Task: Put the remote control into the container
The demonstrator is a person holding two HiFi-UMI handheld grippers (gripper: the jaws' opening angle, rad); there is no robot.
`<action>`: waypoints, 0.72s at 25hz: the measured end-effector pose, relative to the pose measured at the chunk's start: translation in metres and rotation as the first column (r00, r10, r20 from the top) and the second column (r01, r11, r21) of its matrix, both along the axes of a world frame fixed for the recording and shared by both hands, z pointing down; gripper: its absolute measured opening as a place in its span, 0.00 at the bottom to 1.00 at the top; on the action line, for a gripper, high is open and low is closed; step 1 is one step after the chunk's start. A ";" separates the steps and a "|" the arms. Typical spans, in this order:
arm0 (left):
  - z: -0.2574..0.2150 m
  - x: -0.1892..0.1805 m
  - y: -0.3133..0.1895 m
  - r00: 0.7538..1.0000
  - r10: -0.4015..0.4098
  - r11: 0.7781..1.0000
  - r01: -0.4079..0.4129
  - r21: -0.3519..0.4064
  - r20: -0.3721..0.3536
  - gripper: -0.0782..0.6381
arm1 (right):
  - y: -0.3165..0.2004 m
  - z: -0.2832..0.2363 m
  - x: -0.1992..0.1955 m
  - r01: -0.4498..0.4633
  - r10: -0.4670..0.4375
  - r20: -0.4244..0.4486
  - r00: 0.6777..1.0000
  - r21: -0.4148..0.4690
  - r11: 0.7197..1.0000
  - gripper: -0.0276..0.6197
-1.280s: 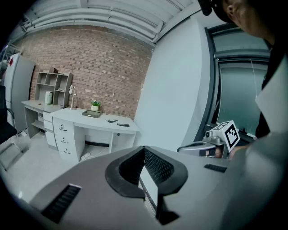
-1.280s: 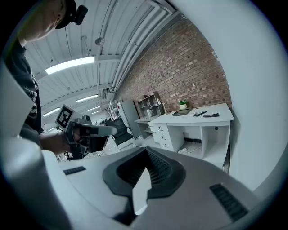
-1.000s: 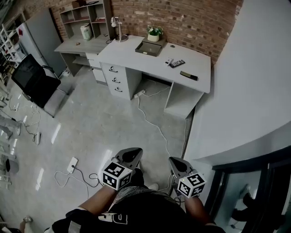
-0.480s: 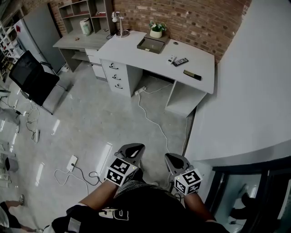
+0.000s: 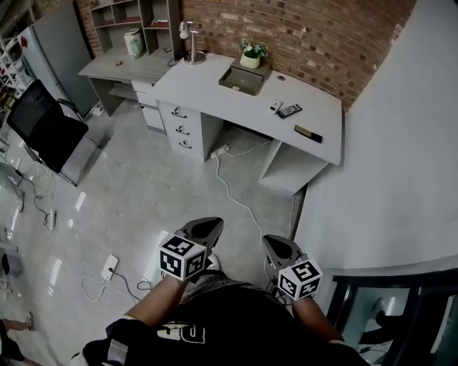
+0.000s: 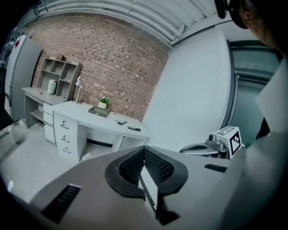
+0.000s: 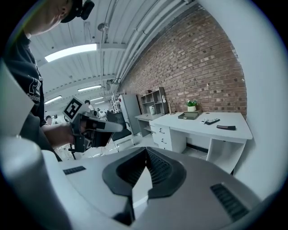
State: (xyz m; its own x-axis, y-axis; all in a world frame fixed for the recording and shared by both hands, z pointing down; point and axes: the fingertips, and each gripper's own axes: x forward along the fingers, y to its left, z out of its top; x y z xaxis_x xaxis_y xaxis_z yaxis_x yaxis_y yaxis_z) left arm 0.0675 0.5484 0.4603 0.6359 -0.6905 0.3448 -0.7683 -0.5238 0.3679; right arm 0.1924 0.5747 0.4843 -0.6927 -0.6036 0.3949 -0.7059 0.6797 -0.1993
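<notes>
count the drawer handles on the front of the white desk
3, stacked down the drawer unit: top handle, middle handle, bottom handle. None look hidden.

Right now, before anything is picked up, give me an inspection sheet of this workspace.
Surface: white desk against the brick wall, mostly bare.
Job's things: dark remote control on the desk, right of the dark container, not in it.
Clutter: small white item beside the remote; slim dark item near the desk's front edge; potted plant; lamp.
Grippers: left gripper and right gripper both shut, empty, far from the desk.
Cables: white cable running from under the desk across the floor; power strip.
Surroundings: black chair; shelf unit.
</notes>
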 end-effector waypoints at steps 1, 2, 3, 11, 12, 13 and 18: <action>-0.001 -0.006 -0.006 1.000 0.009 1.000 -0.009 0.011 0.012 0.12 | -0.006 0.001 -0.007 -0.001 0.001 -0.006 1.000 -0.004 1.000 0.05; -0.003 -0.012 -0.011 1.000 0.019 1.000 -0.019 0.021 0.023 0.12 | -0.012 0.003 -0.014 0.000 0.000 -0.013 1.000 -0.010 1.000 0.05; -0.005 -0.018 -0.016 0.999 0.028 0.999 -0.029 0.033 0.033 0.12 | -0.018 0.005 -0.022 0.002 -0.003 -0.020 1.000 -0.018 1.000 0.05; -0.002 -0.056 -0.048 0.990 0.072 0.994 -0.081 0.073 0.117 0.12 | -0.055 0.005 -0.072 0.026 -0.029 -0.061 0.998 -0.037 0.999 0.05; 0.000 -0.062 -0.049 0.992 0.068 0.995 -0.074 0.060 0.107 0.12 | -0.058 0.004 -0.076 0.030 -0.032 -0.061 0.998 -0.040 0.999 0.05; 0.001 -0.067 -0.049 0.993 0.064 0.997 -0.069 0.046 0.096 0.12 | -0.060 0.004 -0.080 0.036 -0.039 -0.064 0.997 -0.043 0.998 0.05; 0.006 -0.096 -0.066 0.997 -0.007 1.000 0.005 0.030 0.080 0.12 | -0.077 0.012 -0.099 0.074 -0.078 -0.073 0.994 -0.060 0.995 0.05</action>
State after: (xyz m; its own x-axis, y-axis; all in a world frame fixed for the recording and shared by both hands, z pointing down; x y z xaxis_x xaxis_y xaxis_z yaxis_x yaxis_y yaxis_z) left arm -0.0284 0.4822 0.4664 0.6029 -0.7048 0.3738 -0.7978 -0.5291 0.2891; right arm 0.0932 0.4978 0.4963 -0.7027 -0.5254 0.4797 -0.6672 0.7208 -0.1878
